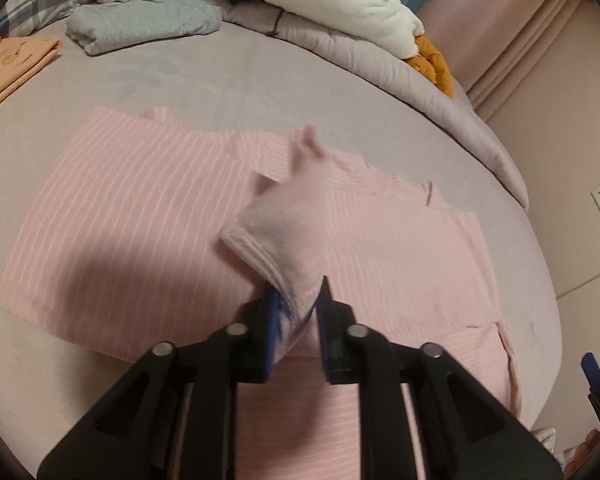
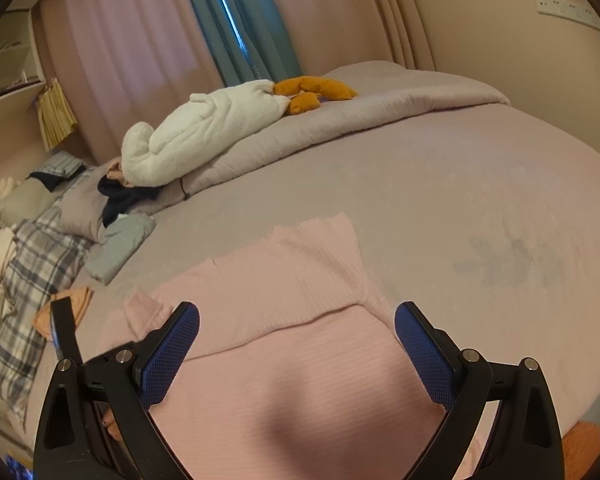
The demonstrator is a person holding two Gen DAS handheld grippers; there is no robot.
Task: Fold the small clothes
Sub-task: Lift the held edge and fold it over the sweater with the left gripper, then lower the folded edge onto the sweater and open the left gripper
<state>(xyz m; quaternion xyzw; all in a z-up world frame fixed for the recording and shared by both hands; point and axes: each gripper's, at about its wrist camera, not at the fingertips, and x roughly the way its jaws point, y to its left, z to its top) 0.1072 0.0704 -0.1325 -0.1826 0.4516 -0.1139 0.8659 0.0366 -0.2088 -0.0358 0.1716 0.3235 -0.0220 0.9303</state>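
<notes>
A pink striped top [image 1: 140, 208] lies spread flat on the mauve bed sheet [image 1: 220, 76]. One of its sleeves [image 1: 284, 232] is lifted and folded back over the body, blurred. The cuff end sits between the blue pads of my left gripper [image 1: 298, 286]. The jaws stand a little apart, and a gap shows beside the right pad. In the right wrist view the same top [image 2: 280, 280] lies under my right gripper [image 2: 298, 308]. That gripper hangs wide open above the top, with nothing between its fingers.
A folded grey garment [image 1: 140, 20] and a folded orange one [image 1: 12, 60] lie at the far left of the bed. A white fluffy blanket [image 2: 204, 128], a bunched quilt [image 2: 340, 120] and plaid bedding [image 2: 32, 280] border the sheet. A wall [image 1: 540, 80] rises at right.
</notes>
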